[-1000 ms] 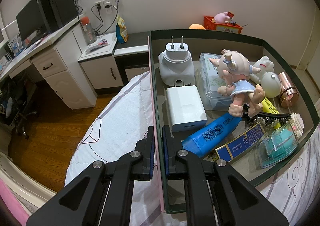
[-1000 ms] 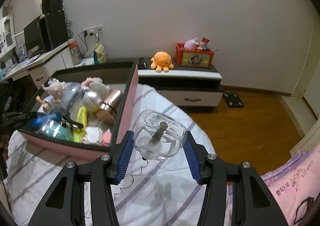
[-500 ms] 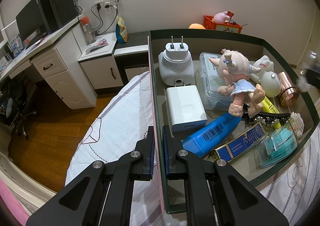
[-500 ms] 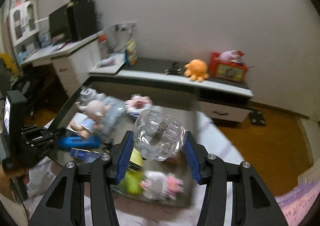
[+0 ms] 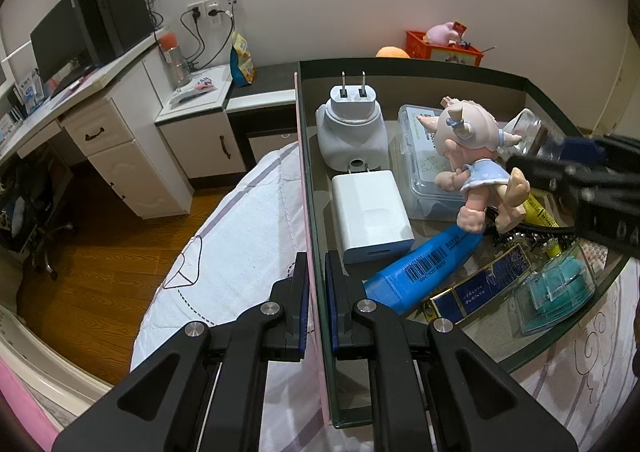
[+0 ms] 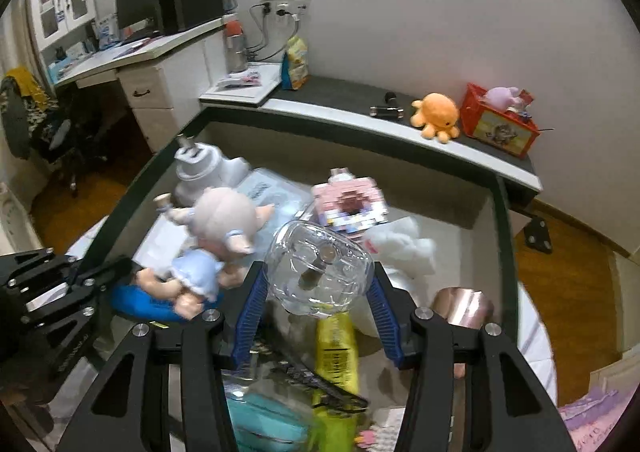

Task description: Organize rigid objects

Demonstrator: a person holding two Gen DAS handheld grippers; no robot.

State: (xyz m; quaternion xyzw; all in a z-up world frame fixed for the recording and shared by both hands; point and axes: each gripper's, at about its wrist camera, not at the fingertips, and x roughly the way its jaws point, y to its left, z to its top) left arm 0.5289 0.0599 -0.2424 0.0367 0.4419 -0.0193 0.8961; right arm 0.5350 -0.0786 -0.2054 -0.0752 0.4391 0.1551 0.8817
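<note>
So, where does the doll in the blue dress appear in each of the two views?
Left wrist: the doll stands right of centre in the box, in front of the clear container.
Right wrist: the doll is left of centre, beside the held clear jar.
Shared landmark: the white plug adapter.

Even indoor light, strong fisheye bending, dark corners, motion-blurred right wrist view

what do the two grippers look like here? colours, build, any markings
Both match: the left gripper and right gripper have matte black angular finger arms with triangular cutouts, round silver screws at the joints, and blue ribbed pads. The right gripper's body shows faint pale lettering in the left wrist view. No cables or sleeves visible.
</note>
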